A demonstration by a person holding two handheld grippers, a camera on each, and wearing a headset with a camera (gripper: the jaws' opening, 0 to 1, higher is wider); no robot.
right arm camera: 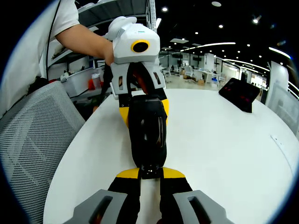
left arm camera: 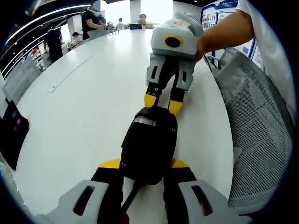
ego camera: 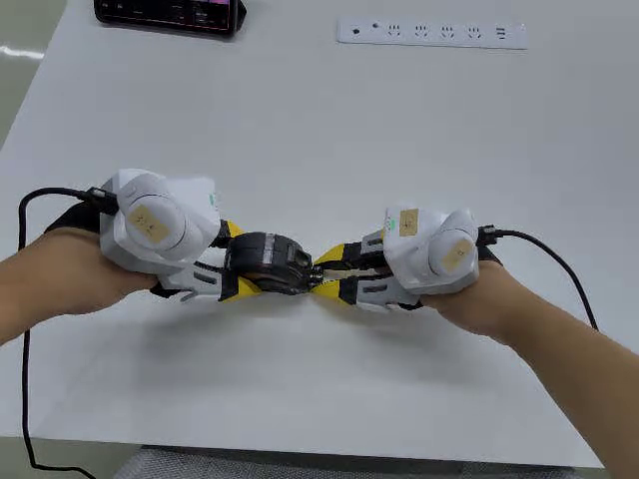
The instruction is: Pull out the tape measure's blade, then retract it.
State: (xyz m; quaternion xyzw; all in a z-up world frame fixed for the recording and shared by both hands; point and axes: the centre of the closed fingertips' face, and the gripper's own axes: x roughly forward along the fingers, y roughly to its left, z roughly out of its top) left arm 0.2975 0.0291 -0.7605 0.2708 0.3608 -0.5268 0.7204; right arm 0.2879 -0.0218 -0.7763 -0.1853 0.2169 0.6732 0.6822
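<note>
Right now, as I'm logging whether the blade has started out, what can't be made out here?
1. Blade and hook: head view, covered by the right gripper tips closed at the mouth of the tape measure; length out, cannot tell.
2. Label on the tape measure: both gripper views, too dark and blurred.
3. Black device: head view, cut by the top edge.

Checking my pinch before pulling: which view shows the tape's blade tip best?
Right gripper view: the blade tip sits close up between the right claw's yellow tips. Head view shows it small; in the left gripper view the tape case blocks it.
</note>
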